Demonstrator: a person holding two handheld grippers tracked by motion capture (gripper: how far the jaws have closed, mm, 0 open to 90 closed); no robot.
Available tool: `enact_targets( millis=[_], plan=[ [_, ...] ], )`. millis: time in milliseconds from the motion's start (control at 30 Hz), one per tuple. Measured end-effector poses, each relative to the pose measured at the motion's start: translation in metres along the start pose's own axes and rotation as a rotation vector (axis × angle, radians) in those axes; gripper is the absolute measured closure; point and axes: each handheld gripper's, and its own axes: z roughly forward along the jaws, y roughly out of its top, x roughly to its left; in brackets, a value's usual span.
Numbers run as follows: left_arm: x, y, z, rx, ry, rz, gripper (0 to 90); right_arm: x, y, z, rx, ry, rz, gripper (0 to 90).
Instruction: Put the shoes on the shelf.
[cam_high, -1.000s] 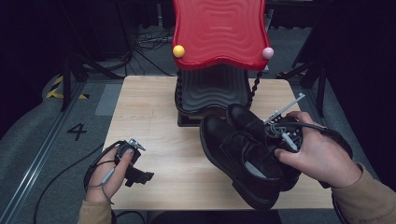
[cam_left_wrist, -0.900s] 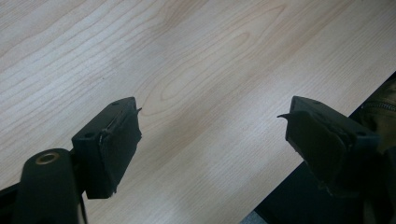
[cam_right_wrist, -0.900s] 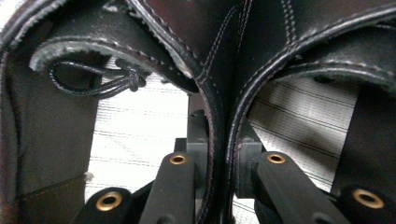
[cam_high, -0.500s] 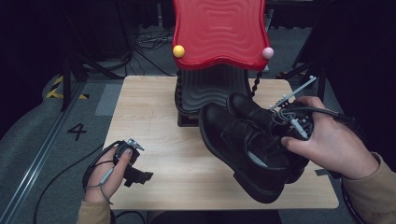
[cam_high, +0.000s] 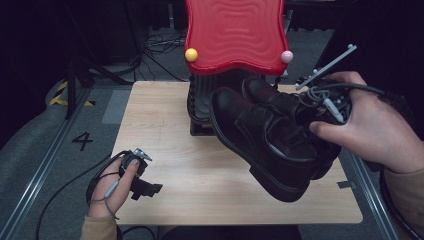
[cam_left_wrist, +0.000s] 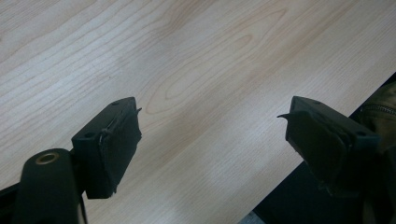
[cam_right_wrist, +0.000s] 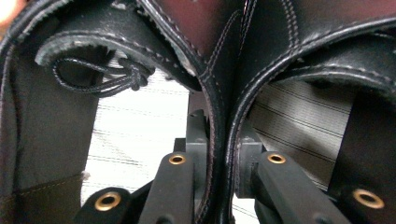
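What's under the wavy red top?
Under the red top stands a dark ribbed stand on the wooden table. The lifted black shoes hide its right side.

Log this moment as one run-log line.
right gripper: shut on pair of black shoes, held above table | left gripper: open, empty, near table's front-left edge | red stand: behind shoes

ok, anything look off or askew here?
Nothing damaged or spilled. The two black shoes hang tilted above the table, toes toward the red stand; the right claw pinches their two adjoining collars together. The left claw is open over bare wood.
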Motion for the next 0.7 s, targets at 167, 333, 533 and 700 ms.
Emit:
enact_targets(
  millis=[167,333,533,700],
  plan=[
    [0.001,-0.001,-0.001,-0.001,0.001,0.003,18.4,0.004,0.008,-0.011,-0.021,-0.013,-0.01,81.2],
    [0.001,-0.001,-0.002,-0.001,0.001,-0.001,18.5,0.006,0.021,-0.022,-0.031,-0.017,-0.002,81.2],
    [0.002,-0.003,-0.004,-0.017,-0.003,-0.003,18.4,0.006,0.043,-0.037,-0.059,-0.042,0.026,81.2],
    [0.005,-0.005,-0.006,-0.026,0.001,-0.009,18.4,0.004,0.064,-0.046,-0.078,-0.063,0.058,81.1]
  ],
)
